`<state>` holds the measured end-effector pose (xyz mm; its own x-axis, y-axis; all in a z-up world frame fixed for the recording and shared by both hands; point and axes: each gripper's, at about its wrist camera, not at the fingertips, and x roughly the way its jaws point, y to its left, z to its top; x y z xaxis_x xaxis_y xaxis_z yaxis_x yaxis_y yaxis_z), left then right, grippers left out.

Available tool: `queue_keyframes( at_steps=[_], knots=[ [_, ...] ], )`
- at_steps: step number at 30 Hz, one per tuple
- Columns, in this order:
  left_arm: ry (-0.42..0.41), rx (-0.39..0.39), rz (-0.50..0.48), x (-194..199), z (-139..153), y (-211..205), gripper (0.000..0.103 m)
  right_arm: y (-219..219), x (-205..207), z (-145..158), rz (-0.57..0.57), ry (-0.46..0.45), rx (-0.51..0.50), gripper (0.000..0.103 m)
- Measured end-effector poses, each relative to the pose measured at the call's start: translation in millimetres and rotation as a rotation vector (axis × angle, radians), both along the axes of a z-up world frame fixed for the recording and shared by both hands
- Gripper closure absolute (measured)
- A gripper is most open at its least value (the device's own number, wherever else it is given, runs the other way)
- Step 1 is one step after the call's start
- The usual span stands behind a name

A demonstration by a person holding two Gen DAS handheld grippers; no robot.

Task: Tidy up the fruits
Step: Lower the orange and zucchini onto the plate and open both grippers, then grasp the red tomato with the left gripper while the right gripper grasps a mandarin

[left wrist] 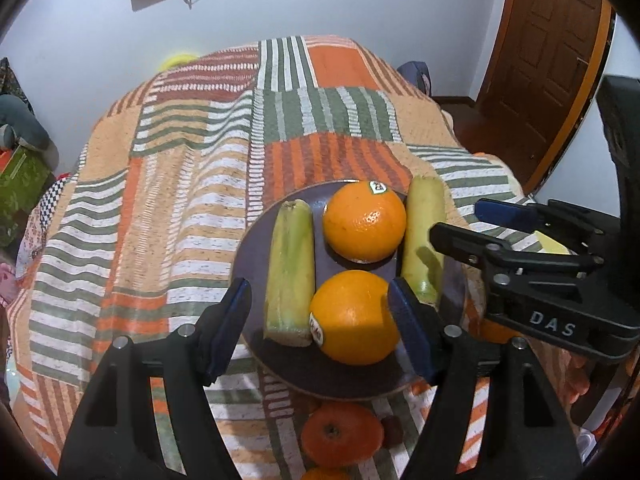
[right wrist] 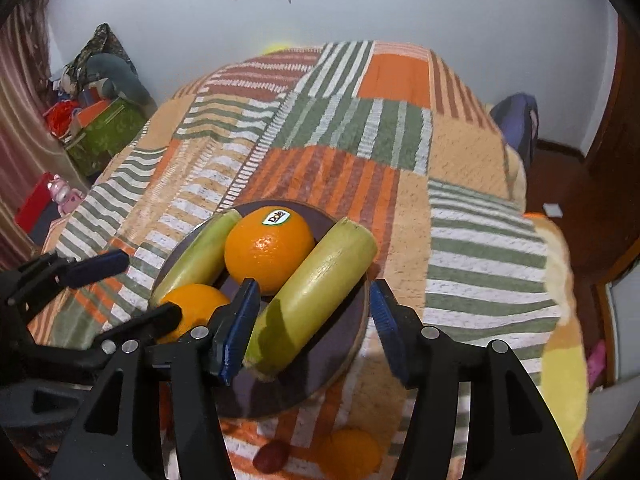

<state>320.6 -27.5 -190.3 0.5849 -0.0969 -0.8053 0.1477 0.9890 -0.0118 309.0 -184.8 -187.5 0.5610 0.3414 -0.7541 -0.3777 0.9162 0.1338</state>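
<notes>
A dark round plate [left wrist: 280, 364] [right wrist: 320, 364] on the striped cloth holds two oranges and two pale green cane pieces. My left gripper [left wrist: 320, 328] is open; its blue pads stand on either side of the near orange [left wrist: 352, 316] [right wrist: 192, 304] and the left cane piece [left wrist: 290, 268] [right wrist: 196, 252]. The far orange [left wrist: 364, 220] [right wrist: 268, 252] lies between the cane pieces. My right gripper [right wrist: 314, 328] [left wrist: 460, 220] is open around the right cane piece [right wrist: 316, 296] [left wrist: 424, 236]. The left gripper also shows in the right wrist view [right wrist: 136, 284].
A tangerine [left wrist: 340, 432] [right wrist: 350, 452] and a small dark red fruit [left wrist: 392, 430] [right wrist: 272, 456] lie on the cloth in front of the plate. The table edge drops off on the right. Boxes and clutter [right wrist: 100, 128] stand at the left; a wooden door [left wrist: 548, 60] is at the right.
</notes>
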Motion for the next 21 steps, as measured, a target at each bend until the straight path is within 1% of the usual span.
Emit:
queue_keyframes(
  at_steps=[3,5,7,10,12,15,18,21],
  knots=[
    [-0.029,-0.006,0.009,-12,14,5,0.033,-5,-13,13,0.000,-0.039,-0.003,0.049],
    [-0.045,-0.015,0.015,-18,22,9,0.032,-9,-23,22,-0.004,-0.072,-0.007,0.045],
    [-0.067,-0.023,0.022,-27,32,13,0.030,-13,-35,31,-0.008,-0.107,-0.010,0.037],
    [-0.100,-0.024,0.032,-42,46,19,0.027,-20,-53,41,-0.009,-0.147,-0.017,0.035],
    [-0.115,-0.022,0.041,-53,53,23,0.026,-24,-60,43,-0.012,-0.158,-0.021,0.034],
    [-0.118,-0.024,0.046,-67,58,31,0.023,-31,-74,43,-0.020,-0.176,-0.028,0.024],
    [-0.103,-0.026,0.045,-80,57,38,0.022,-36,-85,38,-0.011,-0.176,-0.048,0.023],
    [-0.077,-0.007,0.051,-89,49,42,0.022,-42,-93,28,-0.015,-0.160,-0.060,0.023]
  ],
)
